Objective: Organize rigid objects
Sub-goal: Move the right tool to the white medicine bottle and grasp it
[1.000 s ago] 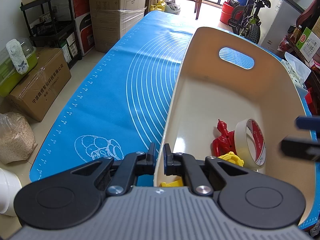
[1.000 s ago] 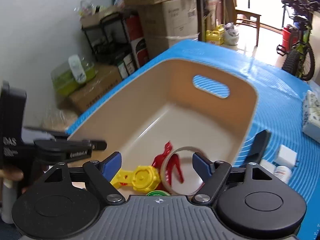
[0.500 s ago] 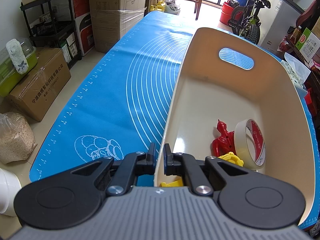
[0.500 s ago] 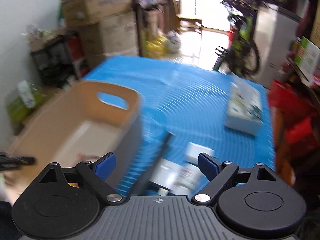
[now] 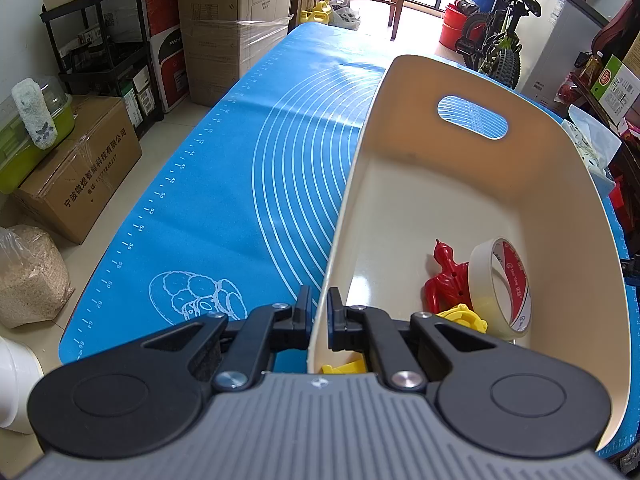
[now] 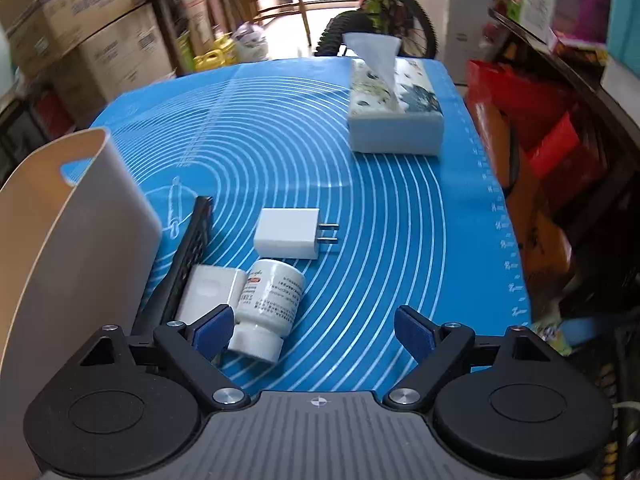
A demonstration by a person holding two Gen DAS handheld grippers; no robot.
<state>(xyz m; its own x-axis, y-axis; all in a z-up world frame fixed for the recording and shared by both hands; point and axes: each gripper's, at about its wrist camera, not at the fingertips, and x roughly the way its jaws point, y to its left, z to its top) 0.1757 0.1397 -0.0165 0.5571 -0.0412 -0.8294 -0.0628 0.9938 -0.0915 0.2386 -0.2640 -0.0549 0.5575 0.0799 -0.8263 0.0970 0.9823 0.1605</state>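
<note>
Ahead of the right gripper (image 6: pixel 314 334), whose jaws are apart and empty, now lie a white bottle (image 6: pixel 266 300) and charger (image 6: pixel 289 234) on the surface (it has swung away from the bin (image 5: pixel 472 184)); the left gripper (image 5: pixel 318 314) stays clamped on the bin's wall, the tape roll (image 5: pixel 500 288) inside.

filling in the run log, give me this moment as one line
left gripper: shut on bin wall | right gripper: open above mat | in bin: tape roll, red figure | outside: pill bottle, charger

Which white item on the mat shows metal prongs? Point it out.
The white charger, lying beyond the pill bottle; its two prongs point right, unlike the bottle and the other white block.
</note>
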